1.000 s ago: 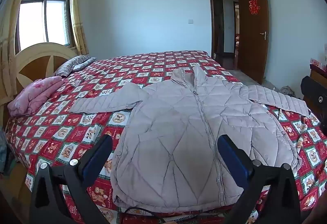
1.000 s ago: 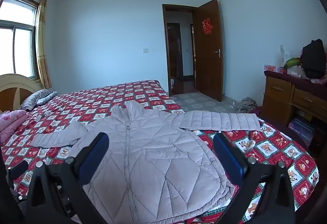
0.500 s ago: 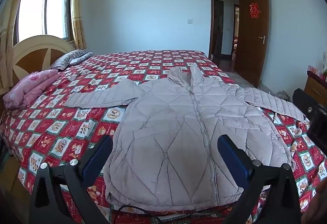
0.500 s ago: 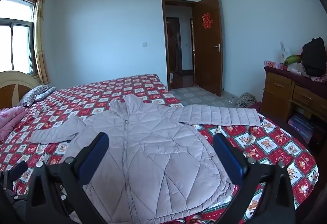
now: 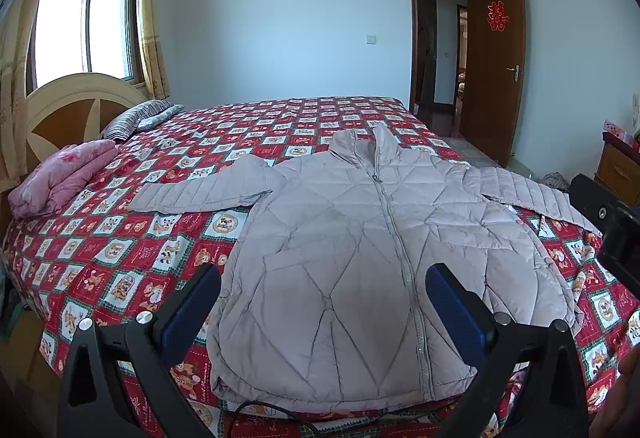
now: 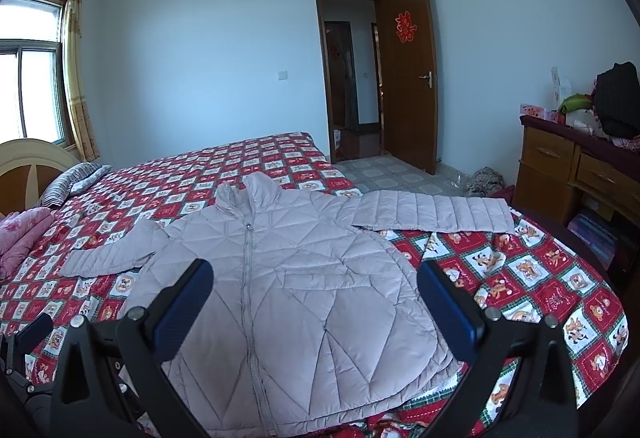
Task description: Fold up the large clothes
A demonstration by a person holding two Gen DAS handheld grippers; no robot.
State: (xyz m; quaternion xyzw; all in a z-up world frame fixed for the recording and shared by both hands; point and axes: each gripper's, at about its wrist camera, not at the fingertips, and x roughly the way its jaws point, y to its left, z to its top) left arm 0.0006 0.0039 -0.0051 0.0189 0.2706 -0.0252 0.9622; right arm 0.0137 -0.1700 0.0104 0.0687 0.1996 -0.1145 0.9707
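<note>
A pale grey quilted jacket (image 5: 360, 258) (image 6: 288, 278) lies flat and zipped on the red patterned bedspread (image 5: 120, 246) (image 6: 540, 278), collar away from me, both sleeves spread sideways. My left gripper (image 5: 324, 294) hovers open above the jacket's hem, holding nothing. My right gripper (image 6: 314, 286) is also open and empty, above the jacket's lower body. The right sleeve (image 6: 432, 216) reaches toward the bed's right edge. The left sleeve (image 5: 200, 190) points toward the pillows.
A folded pink blanket (image 5: 60, 178) and a striped pillow (image 5: 132, 118) lie by the headboard. A wooden dresser (image 6: 576, 174) with clutter stands at the right. The open brown door (image 6: 408, 74) is beyond the bed. A black cable (image 5: 280, 414) lies at the near edge.
Both views have risen and pulled back slightly, so the jacket sits lower and further off in frame. The right gripper's body now shows at the left wrist view's right edge. Both stay open.
</note>
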